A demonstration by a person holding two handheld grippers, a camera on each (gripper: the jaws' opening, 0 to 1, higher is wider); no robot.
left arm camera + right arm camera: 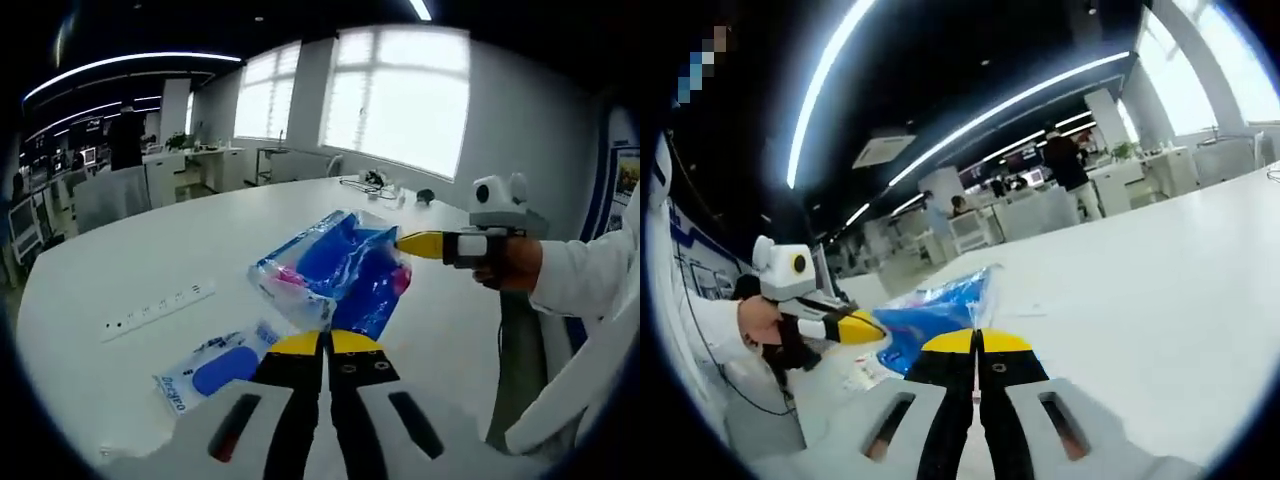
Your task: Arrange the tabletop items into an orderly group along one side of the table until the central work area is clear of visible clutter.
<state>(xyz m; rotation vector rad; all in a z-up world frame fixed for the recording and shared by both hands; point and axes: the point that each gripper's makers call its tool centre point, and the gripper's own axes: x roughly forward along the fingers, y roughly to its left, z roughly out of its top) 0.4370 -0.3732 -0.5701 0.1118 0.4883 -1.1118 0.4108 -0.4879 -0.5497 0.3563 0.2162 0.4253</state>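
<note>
A clear plastic bag (340, 265) with blue and pink contents hangs above the white table (120, 260), stretched between both grippers. My left gripper (325, 340) is shut on its near edge, yellow tips pressed together. My right gripper (405, 243) comes in from the right, held by a hand in a white sleeve, and pinches the bag's far corner. In the right gripper view, the right gripper (978, 340) is shut on the blue bag (935, 315), and the left gripper (862, 328) grips it from the left. A flat blue-and-white packet (215, 368) lies on the table below.
A white power strip (160, 308) lies on the table to the left. Cables and small items (378, 183) sit at the far edge near the windows. Desks, chairs and a standing person (125, 135) fill the office beyond. The table (1160, 280) stretches wide to the right.
</note>
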